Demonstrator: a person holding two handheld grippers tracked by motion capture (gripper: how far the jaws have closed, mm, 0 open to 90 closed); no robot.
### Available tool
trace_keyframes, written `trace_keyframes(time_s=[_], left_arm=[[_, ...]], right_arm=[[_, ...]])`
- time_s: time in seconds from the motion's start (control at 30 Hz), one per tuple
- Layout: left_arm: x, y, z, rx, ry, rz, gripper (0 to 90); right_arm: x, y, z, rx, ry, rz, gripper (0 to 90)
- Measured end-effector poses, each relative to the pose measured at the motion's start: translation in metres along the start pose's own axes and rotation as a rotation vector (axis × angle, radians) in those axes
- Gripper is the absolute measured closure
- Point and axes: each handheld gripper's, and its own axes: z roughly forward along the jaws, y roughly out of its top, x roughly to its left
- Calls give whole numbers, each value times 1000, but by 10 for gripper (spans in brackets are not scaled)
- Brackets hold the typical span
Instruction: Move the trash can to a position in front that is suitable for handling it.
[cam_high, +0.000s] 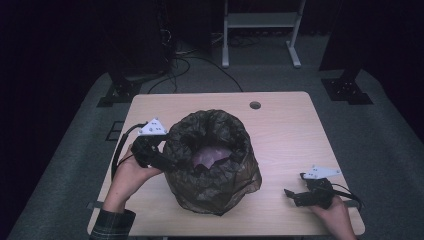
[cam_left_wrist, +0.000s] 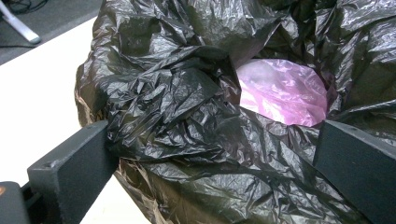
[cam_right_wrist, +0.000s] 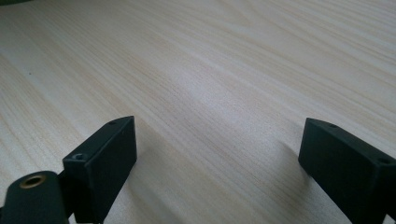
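Both grippers gape: left gripper (cam_high: 161, 156) straddles the black bag's (cam_high: 212, 162) rim; right gripper (cam_high: 295, 196) rests empty near the tabletop's (cam_high: 285, 130) near right corner.

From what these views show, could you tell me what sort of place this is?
Probably a recording lab or studio: a lone pale wooden table stands on grey carpet, with dark curtains behind, loose cables on the floor and a white stand beyond.

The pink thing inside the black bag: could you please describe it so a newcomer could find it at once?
On the wooden table stands a crinkled black bag, its mouth rolled open. Look down that mouth: the pink thing lies at the bottom, smooth pale plastic film, the one bright colour among black folds.
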Motion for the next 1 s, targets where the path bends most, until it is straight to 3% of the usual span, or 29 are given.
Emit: trace_keyframes(time_s=[0.67,1.0], left_arm=[[-26,24,32,-6,-68,58,0],[-36,30,41,-9,-88,64,0]], right_arm=[[0,0,0,0,1,2,101],[0,0,0,0,1,2,101]])
